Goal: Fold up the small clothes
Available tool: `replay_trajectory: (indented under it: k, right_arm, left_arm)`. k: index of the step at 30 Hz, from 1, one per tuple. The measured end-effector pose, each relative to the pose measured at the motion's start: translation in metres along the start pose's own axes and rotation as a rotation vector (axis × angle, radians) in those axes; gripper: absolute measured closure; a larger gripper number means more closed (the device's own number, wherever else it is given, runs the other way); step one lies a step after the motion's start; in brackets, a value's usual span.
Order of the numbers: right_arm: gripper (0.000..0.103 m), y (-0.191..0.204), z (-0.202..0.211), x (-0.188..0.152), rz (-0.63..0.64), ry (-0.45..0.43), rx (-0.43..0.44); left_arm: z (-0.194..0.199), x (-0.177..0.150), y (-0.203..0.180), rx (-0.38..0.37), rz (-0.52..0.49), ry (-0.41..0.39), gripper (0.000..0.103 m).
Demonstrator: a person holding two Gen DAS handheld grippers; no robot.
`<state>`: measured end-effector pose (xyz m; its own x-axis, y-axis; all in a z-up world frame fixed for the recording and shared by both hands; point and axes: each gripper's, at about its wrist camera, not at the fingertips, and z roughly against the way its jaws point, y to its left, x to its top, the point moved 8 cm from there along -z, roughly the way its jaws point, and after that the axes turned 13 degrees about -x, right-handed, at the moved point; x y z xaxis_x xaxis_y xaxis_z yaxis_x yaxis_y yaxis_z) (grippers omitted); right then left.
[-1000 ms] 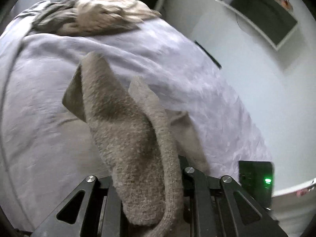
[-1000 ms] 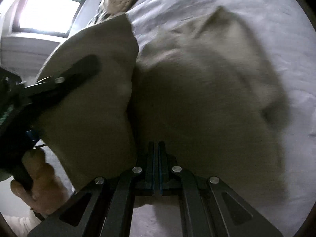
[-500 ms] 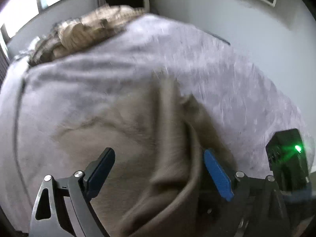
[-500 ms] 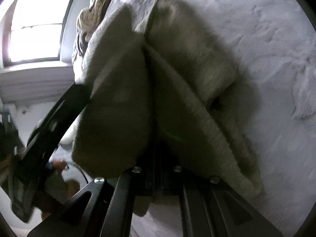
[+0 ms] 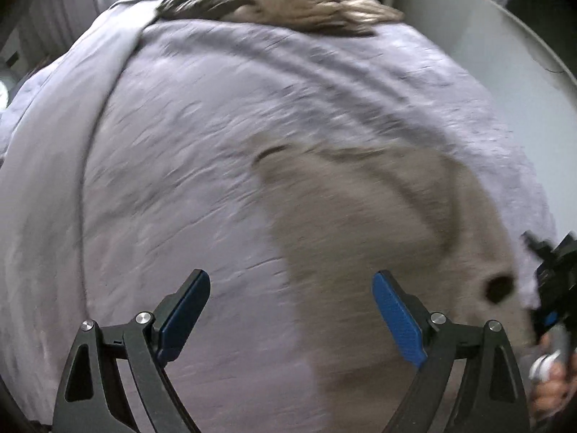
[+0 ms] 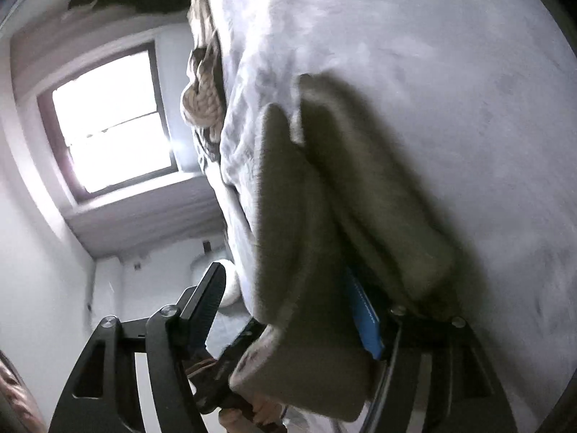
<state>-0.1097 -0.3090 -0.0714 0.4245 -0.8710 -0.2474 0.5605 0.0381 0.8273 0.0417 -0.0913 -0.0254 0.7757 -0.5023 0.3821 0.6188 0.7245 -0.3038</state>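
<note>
A small beige garment [image 5: 360, 234] lies folded on the lavender bedspread [image 5: 180, 144], blurred by motion. My left gripper [image 5: 290, 312] hovers over its left edge, open wide, with nothing pressed between the blue pads [image 5: 396, 321]. The right gripper [image 5: 551, 281] shows at the garment's right end. In the right wrist view my right gripper [image 6: 285, 306] has its jaws opening. The garment [image 6: 299, 216] hangs between them and leans on the blue pad [image 6: 364, 310]. The other finger [image 6: 205, 303] stands apart from the cloth.
A pile of beige and brown clothes [image 5: 281, 3] sits at the far end of the bed, also seen as a clothes pile [image 6: 205, 97] in the right wrist view. A bright window [image 6: 111, 119] is behind it. A hand [image 6: 259, 411] with a dark tool shows below the garment.
The left gripper let go of the beige garment, opened wide and dropped lower over the bed. The right gripper's shut jaws parted, and the garment came down onto the bedspread.
</note>
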Motion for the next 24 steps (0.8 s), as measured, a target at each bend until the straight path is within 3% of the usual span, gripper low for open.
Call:
replay_trajectory:
  k: [5, 6, 7, 8, 9, 11, 15, 18, 22, 24]
  right_arm:
    - [0.032, 0.028, -0.027, 0.000, 0.162, 0.064, -0.177]
    - [0.037, 0.029, -0.028, -0.002, 0.196, 0.064, -0.220]
    - [0.046, 0.031, -0.031, -0.001, 0.237, 0.062, -0.274]
    - [0.078, 0.032, -0.035, 0.004, 0.287, 0.059, -0.351]
    - [0.088, 0.031, -0.037, 0.004, 0.332, 0.054, -0.414]
    - [0.088, 0.044, -0.035, 0.003, 0.433, 0.017, -0.465]
    - [0.089, 0.065, -0.006, -0.009, 0.528, -0.053, -0.420]
    - [0.089, 0.048, -0.001, 0.005, 0.468, -0.067, -0.439]
    - [0.086, -0.007, 0.000, 0.017, 0.339, -0.027, -0.501]
    - [0.079, -0.016, 0.008, 0.020, 0.251, -0.033, -0.458]
  left_arm:
    - [-0.008, -0.016, 0.020, 0.043, 0.015, 0.036, 0.011]
    - [-0.010, -0.019, 0.022, 0.044, 0.019, 0.039, 0.011]
    - [-0.011, -0.020, 0.022, 0.045, 0.020, 0.040, 0.011]
    - [-0.012, -0.022, 0.021, 0.049, 0.020, 0.037, 0.011]
    - [-0.014, -0.022, 0.022, 0.054, 0.021, 0.036, 0.011]
    - [-0.013, -0.023, 0.020, 0.056, 0.021, 0.035, 0.011]
    - [-0.011, -0.022, 0.014, 0.043, 0.001, 0.019, 0.011]
    - [-0.013, -0.022, 0.006, 0.024, -0.019, 0.022, 0.011]
    - [-0.024, -0.024, 0.000, 0.036, -0.033, 0.042, 0.011]
    - [-0.028, -0.024, 0.000, 0.041, -0.043, 0.054, 0.011]
